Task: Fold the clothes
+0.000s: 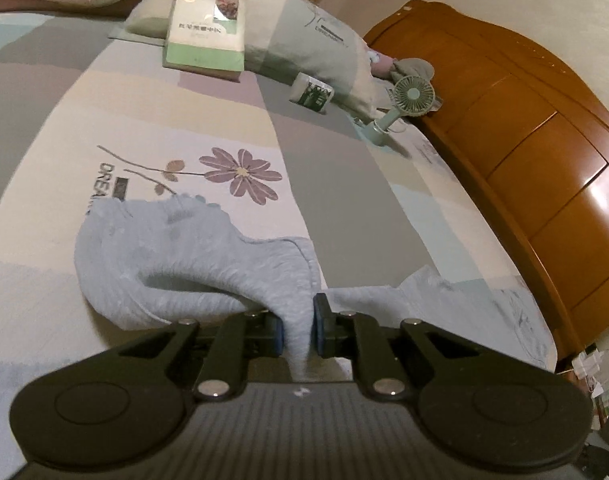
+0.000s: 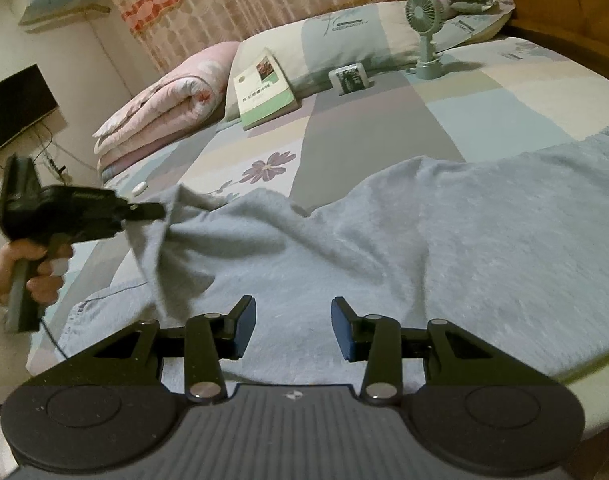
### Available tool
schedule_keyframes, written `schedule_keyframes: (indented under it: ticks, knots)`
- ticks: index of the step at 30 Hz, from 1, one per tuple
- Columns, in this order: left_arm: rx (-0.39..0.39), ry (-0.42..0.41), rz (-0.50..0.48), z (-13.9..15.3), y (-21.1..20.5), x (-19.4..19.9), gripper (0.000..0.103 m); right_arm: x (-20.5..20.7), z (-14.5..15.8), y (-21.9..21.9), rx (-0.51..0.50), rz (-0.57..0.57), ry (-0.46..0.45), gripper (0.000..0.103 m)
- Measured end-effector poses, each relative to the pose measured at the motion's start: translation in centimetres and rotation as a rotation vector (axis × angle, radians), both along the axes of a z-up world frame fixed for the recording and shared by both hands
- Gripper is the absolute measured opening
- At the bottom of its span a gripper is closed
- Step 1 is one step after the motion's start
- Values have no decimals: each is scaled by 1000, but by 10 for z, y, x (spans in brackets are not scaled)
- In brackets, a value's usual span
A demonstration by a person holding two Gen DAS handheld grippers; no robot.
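Clearly, a pale blue-grey garment [image 2: 404, 248] is spread over the patchwork bedsheet [image 2: 384, 120], filling the middle and right of the right wrist view. In the left wrist view a fold of that garment [image 1: 208, 276] is seen pinched between the blue pads of the left gripper [image 1: 296, 330] at lower centre, jaws nearly pressed together on the cloth, with fabric raised in an arch to the left of the fingers. The same left gripper [image 2: 160, 211] is seen at the left edge of the right wrist view, blurred, gripped by a hand [image 2: 28, 272] below it, with a corner of the garment lifted off the bed and hanging from its tip. The right gripper [image 2: 293, 328] is seen at lower centre of its own view, jaws spread part way, nothing pinched between them; the garment lies beyond and beneath the fingers, contact cannot be told.

Farther up the bed, a green-and-white book [image 1: 206, 32] is laid against a pillow [image 1: 296, 36], a small box [image 1: 311, 93] is set just beside the pillow, and a green handheld fan [image 1: 408, 98] is stood near it. A wooden headboard [image 1: 524, 152] is seen at right in the left wrist view. A rolled pink quilt [image 2: 164, 112] is seen at upper left of the right wrist view, a dark screen [image 2: 16, 108] on the wall at far left.
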State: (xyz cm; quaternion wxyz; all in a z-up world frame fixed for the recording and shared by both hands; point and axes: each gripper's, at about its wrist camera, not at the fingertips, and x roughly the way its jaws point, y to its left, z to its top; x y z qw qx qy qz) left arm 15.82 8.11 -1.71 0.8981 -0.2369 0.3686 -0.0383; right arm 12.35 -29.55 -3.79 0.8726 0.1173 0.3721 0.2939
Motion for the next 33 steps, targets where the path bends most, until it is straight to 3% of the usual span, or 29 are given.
schedule_keyframes:
  ticks: [7,17,22,28,33]
  knots:
    - [-10,22,37,9,4,-30,11,-12,-1,-18,19,-44,-1,47]
    - [-19,100,76,-22,15,-47,11,-11,-7,-19,2,-65,10,47]
    - [12,119,77,-33,20,-43,11,-10,-9,-21,-25,-86,13,47]
    - [42,179,57,-44,22,-47,20,-11,-11,-29,-84,-125,16,47]
    - [130,223,9,-36,27,-67,42,-10,-12,-32,-247,-139,-7,47]
